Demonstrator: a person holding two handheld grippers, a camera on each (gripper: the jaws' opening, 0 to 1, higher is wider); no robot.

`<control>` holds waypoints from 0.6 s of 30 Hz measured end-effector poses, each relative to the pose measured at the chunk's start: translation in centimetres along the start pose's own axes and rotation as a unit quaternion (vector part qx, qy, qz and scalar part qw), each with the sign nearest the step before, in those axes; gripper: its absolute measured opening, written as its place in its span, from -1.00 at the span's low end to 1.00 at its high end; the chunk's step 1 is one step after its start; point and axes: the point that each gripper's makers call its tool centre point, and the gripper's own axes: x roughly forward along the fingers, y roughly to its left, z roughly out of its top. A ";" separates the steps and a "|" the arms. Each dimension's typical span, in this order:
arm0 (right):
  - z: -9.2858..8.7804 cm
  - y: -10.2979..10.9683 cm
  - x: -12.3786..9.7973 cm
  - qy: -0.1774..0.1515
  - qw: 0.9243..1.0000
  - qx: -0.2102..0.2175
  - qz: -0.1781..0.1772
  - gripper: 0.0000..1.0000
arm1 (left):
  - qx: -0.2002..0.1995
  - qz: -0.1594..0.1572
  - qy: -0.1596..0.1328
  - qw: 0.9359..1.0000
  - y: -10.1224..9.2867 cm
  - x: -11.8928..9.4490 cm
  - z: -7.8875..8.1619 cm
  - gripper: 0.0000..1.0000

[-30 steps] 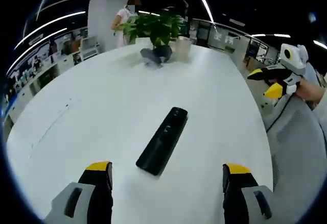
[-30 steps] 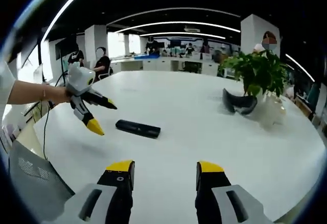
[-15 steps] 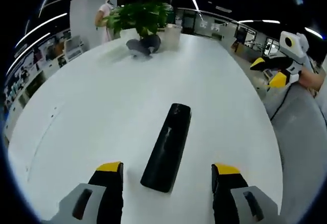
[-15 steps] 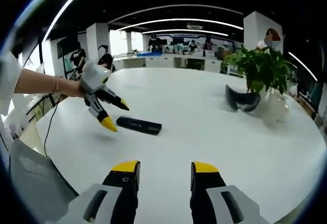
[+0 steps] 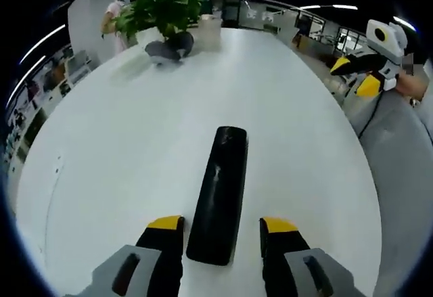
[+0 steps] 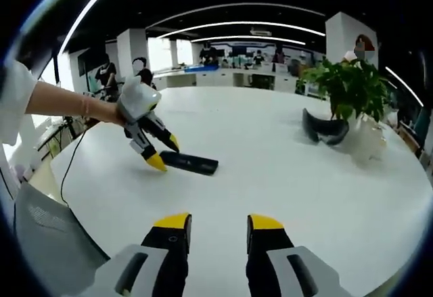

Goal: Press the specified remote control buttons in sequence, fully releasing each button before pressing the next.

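My left gripper (image 5: 221, 228), jaws parted and holding nothing, straddled the near end of the long black plastic remote (image 5: 220, 193) lying on the white table (image 5: 122, 148), its length running straight ahead, nearer than my open right gripper (image 6: 214, 225).

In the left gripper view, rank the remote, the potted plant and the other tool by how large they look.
1. Remote, largest, though nearest the camera.
2. Potted plant.
3. Right tool, close to the plant in apparent size; distances differ, so true sizes stay unsure.
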 end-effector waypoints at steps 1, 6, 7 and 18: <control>0.0 0.0 0.0 -0.001 1.000 0.002 0.000 -0.41 | 0.001 0.000 0.000 1.000 0.0 0.1 0.1 -0.13; 0.0 0.0 -0.3 -0.003 1.000 0.004 0.003 -0.48 | 0.007 0.012 -0.003 1.000 0.5 0.2 0.3 -0.32; 0.1 0.0 -0.3 -0.005 1.000 0.007 0.003 -0.48 | 0.006 0.011 -0.004 1.000 0.5 0.2 0.3 -0.37; 0.5 0.1 -0.4 -0.011 1.000 0.007 0.008 -0.47 | 0.056 -0.002 0.008 0.998 -0.7 0.0 0.1 -0.52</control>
